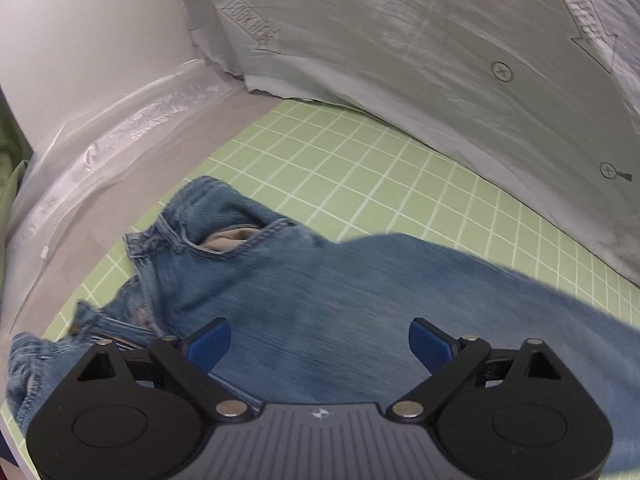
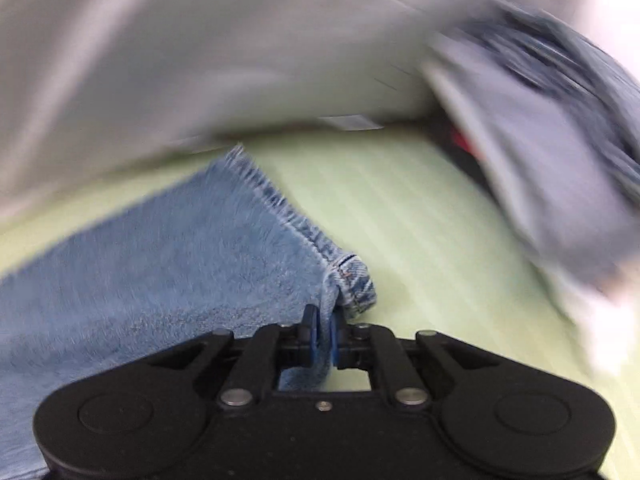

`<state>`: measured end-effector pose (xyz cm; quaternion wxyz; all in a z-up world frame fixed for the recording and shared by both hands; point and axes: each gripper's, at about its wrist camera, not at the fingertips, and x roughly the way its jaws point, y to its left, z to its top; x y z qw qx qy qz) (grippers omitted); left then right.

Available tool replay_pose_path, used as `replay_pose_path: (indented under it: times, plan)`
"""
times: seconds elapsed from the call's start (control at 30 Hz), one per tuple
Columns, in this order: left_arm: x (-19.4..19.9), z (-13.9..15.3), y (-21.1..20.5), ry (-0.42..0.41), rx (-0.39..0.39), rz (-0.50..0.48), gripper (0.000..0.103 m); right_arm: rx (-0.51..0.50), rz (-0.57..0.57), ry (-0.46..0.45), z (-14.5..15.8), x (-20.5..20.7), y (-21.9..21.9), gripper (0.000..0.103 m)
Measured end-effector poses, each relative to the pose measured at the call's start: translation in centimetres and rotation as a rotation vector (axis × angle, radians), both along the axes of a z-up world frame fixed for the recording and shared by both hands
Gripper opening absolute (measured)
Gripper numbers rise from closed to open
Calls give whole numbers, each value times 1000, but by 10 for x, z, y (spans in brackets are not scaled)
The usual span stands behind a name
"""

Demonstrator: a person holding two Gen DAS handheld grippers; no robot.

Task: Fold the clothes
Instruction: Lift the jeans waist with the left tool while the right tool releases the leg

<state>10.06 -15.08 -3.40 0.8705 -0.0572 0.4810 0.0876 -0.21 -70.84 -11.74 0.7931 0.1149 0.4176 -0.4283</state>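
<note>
A pair of light blue jeans (image 1: 320, 292) lies spread on a green gridded mat (image 1: 360, 160). Its waistband and a front pocket point to the left in the left wrist view. My left gripper (image 1: 320, 342) hovers open just above the denim near the hip, nothing between its blue pads. In the blurred right wrist view, the jeans (image 2: 160, 248) show a leg ending in a frayed hem. My right gripper (image 2: 322, 332) is shut on the jeans at the corner of that hem, and the cloth runs back between the pads.
A grey sheet or board with printed markings (image 1: 440, 40) rises behind the mat (image 2: 420, 240). Clear plastic film (image 1: 120, 132) lies along the left side. A blurred stack of folded denim and cloth (image 2: 560, 140) sits at the mat's right edge.
</note>
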Motion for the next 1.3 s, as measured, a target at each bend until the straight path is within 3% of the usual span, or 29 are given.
replay_pose_path:
  times: [0.07,0.17,0.2,0.3,0.37,0.5,0.7,0.77,0.87,0.9,0.97,1.07,1.13,1.2,1.27,1.3]
  plan:
    - [3,0,12,5,-6,30,96,-43,-1,53,1,-10,8,21]
    - [9,1,32,8,-10,83,96,-138,-4,118,13,-10,20,50]
    - [12,2,39,0,-13,97,96,-147,0,96,20,-6,23,60]
    - [27,4,59,-18,-12,119,96,-114,43,-8,35,15,34,76]
    - [43,1,71,-19,-11,129,96,-67,79,-70,41,36,40,79]
    - [82,-17,93,2,-67,175,96,-3,105,-109,41,83,57,79]
    - [118,-56,110,49,-174,300,94,49,48,-146,39,112,70,82]
    - [125,-68,114,65,-197,333,84,44,48,-132,37,113,72,82]
    - [130,-74,120,56,-200,380,45,41,49,-112,33,115,74,82]
    - [131,-72,124,36,-221,387,8,41,49,-106,32,116,74,82]
    - [137,-62,130,-15,-222,383,3,39,50,-92,29,117,75,82]
    - [148,-38,140,-106,-177,365,2,28,58,-70,25,119,77,82]
    - [151,-21,152,-196,-101,391,2,4,74,-59,25,120,77,82]
    - [153,-15,165,-256,-103,426,3,1,76,-59,25,117,75,82]
    - [154,-16,169,-247,-123,453,15,6,75,-62,24,115,72,82]
    - [154,-16,168,-232,-121,461,35,12,70,-63,23,113,70,82]
